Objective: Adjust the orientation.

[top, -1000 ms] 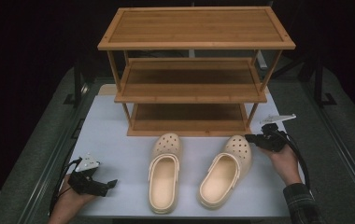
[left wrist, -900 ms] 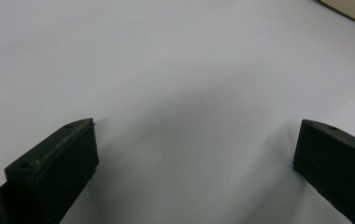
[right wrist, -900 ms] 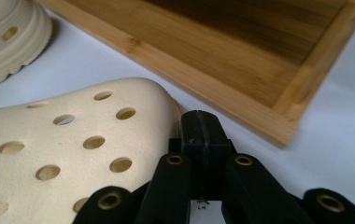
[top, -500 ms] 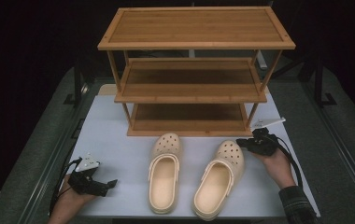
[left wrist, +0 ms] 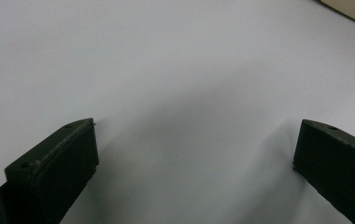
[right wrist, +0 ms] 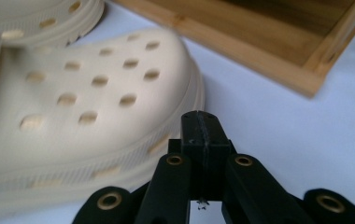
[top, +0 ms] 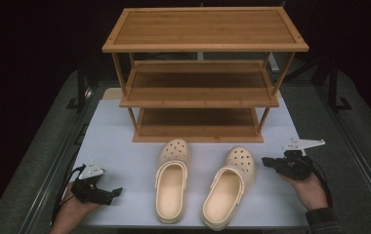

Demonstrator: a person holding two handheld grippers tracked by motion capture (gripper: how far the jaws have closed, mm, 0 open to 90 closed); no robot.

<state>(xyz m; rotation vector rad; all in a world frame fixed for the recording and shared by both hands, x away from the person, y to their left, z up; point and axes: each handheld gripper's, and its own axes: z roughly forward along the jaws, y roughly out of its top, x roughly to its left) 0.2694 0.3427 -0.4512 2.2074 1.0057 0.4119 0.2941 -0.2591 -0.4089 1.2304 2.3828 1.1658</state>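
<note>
Two cream clogs, the left clog (top: 172, 184) and right clog (top: 228, 187), lie side by side on the table (top: 125, 141) between the wide-jawed left gripper (top: 108, 194) and the empty, shut-jawed right gripper (top: 267, 163), while beyond them the wooden shoe rack (top: 198, 87) has every shelf bare, so nothing is stowed yet

Two matt, foam-like cream clogs (top: 200, 187) lie before a smooth, lightly glossy wooden rack (top: 200, 73).

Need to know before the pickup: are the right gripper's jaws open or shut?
Shut: in its own view the right gripper has both jaws pressed together, empty, beside the right clog.
</note>
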